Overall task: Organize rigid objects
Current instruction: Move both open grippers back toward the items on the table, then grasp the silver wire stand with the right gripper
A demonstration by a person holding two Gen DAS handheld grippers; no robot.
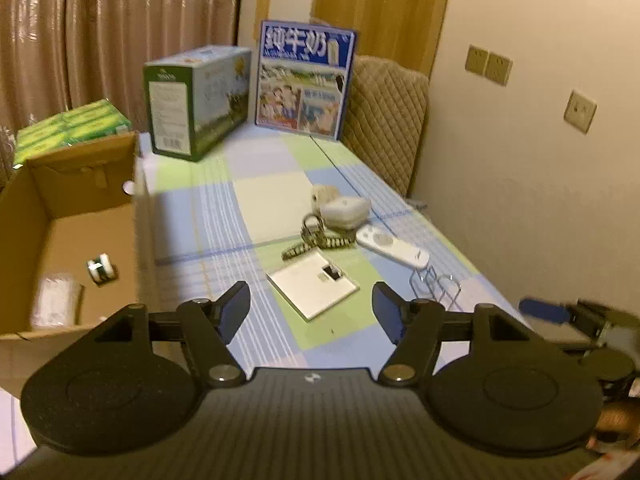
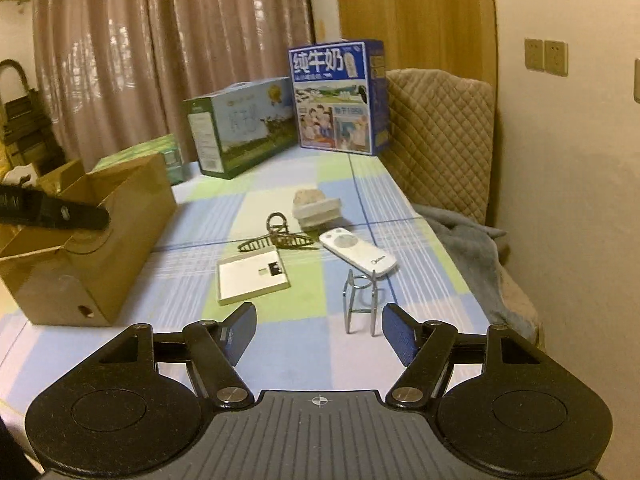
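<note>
On the checked tablecloth (image 2: 288, 352) lie a flat white box (image 2: 252, 276), a dark hair claw (image 2: 276, 240), a white remote (image 2: 358, 256), a small white block (image 2: 318, 210) and an upright wire stand (image 2: 362, 304). My right gripper (image 2: 320, 328) is open and empty, with the wire stand just beyond its right finger. My left gripper (image 1: 312, 312) is also open and empty, with the flat white box (image 1: 312, 288) just ahead of it. The open cardboard box (image 1: 60, 240) at the left holds a small roll (image 1: 100, 268) and a white packet (image 1: 56, 300).
A green carton (image 2: 240, 128) and a blue milk carton (image 2: 336, 96) stand at the table's far end. Green packs (image 1: 72, 128) sit behind the cardboard box. A quilted chair back (image 2: 440, 136), a grey blanket (image 2: 468, 240) and the wall close off the right side.
</note>
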